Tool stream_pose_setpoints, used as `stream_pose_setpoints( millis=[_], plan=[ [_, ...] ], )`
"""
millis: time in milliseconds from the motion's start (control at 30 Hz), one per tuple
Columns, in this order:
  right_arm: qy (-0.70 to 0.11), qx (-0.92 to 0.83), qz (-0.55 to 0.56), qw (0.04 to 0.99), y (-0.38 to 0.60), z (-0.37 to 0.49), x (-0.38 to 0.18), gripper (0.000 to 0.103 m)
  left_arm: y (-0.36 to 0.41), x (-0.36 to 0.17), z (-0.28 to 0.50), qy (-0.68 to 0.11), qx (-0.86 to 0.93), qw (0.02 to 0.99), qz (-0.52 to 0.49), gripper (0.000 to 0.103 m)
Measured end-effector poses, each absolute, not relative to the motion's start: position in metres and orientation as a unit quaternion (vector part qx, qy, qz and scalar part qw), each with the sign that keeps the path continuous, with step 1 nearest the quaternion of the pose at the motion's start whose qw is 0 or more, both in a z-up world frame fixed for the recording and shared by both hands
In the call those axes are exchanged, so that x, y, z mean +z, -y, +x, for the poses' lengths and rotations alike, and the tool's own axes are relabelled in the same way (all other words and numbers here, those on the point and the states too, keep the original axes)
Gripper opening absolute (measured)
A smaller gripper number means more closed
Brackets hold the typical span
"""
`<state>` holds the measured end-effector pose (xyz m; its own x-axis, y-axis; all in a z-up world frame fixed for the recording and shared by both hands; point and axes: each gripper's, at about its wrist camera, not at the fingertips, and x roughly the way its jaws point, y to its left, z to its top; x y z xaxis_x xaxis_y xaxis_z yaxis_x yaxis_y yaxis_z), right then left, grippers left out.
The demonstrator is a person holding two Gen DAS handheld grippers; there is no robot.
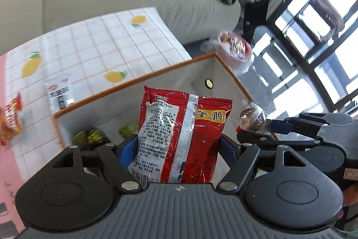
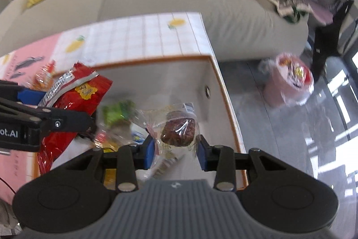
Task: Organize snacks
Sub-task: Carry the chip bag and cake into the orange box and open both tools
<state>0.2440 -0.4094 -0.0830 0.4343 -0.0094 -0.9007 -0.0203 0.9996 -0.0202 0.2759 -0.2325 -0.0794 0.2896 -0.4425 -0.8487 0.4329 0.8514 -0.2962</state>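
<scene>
Left wrist view: left gripper point(image 1: 179, 145) clamped on a red snack packet point(image 1: 179, 136), upright, above the orange-rimmed white box point(image 1: 134, 80); green packets point(image 1: 128, 128) lying inside.

Right wrist view: right gripper point(image 2: 176, 149) pinching a clear-wrapped brown cake point(image 2: 179, 131) over the same box point(image 2: 214, 73), beside the red packet point(image 2: 78, 102).

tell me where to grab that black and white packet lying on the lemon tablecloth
Grip the black and white packet across its narrow width, near the middle, coming straight down from above. It lies flat on the tablecloth with bare cloth along both long edges, so the jaws can straddle it there.
</scene>
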Motion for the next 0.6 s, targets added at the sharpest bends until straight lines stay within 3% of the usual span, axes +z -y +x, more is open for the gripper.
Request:
stream_pose_setpoints(
  millis=[600],
  plan=[
    [-0.579,0.021,-0.090,0.810,0.403,0.274,-0.150,0.038,0.269,-0.146,0.304,-0.573,-0.258,0.775,0.070,0.088]
  ],
)
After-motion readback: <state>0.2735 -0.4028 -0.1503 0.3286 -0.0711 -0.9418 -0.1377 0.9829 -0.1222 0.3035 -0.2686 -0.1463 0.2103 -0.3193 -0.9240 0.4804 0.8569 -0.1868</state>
